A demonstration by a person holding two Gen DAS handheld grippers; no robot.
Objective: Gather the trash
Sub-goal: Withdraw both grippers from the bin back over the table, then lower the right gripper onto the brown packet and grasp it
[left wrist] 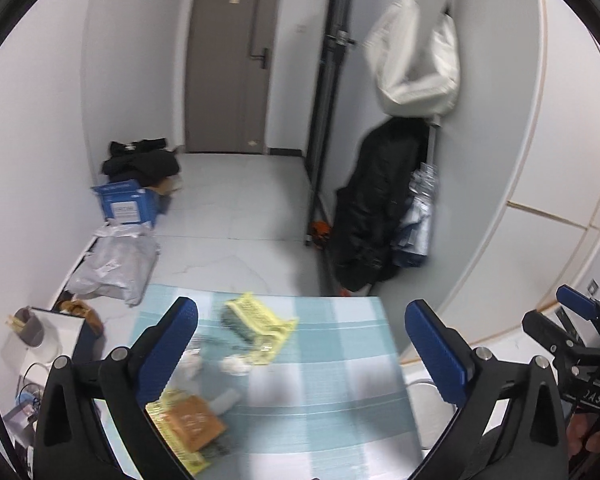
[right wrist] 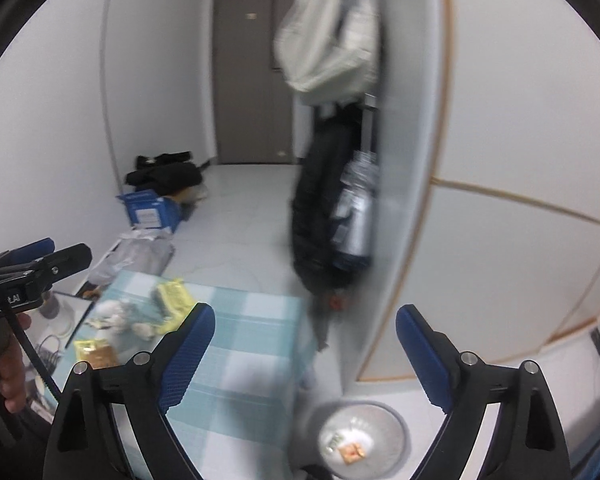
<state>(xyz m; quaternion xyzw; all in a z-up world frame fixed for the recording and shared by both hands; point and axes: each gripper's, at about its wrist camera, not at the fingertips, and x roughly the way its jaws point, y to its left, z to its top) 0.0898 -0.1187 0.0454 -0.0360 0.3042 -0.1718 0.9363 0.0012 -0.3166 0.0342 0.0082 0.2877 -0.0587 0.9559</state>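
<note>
Lower left of the left wrist view: an orange and yellow packet (left wrist: pixel 188 426) lay on the checked tablecloth (left wrist: pixel 332 380), partly behind the left finger pad (left wrist: pixel 168 356) of the left gripper (left wrist: pixel 300 356).
Left gripper state: its fingers stood wide apart with nothing between them.
Centre of the left wrist view: a yellow wrapper (left wrist: pixel 260 320) lay ahead of that gripper and slightly left of its midline, long axis running from upper left to lower right of the frame; a crumpled white scrap (left wrist: pixel 234 365) sat just below it.
Right edge of the left wrist view: the right gripper (left wrist: pixel 580 320) showed only in part.
Left of the right wrist view: the same trash cluster (right wrist: pixel 140 316) lay far off to the left of the right gripper (right wrist: pixel 304 356).
Right gripper state: spread apart, empty.
Bottom centre of the right wrist view: a bin (right wrist: pixel 388 420) lined with a bag stood on the floor beside the table, some scraps already in it.
Nearer arm, as a judgement: the left one, since the trash lay almost straight ahead of it, while the right sat closer to the bin.
</note>
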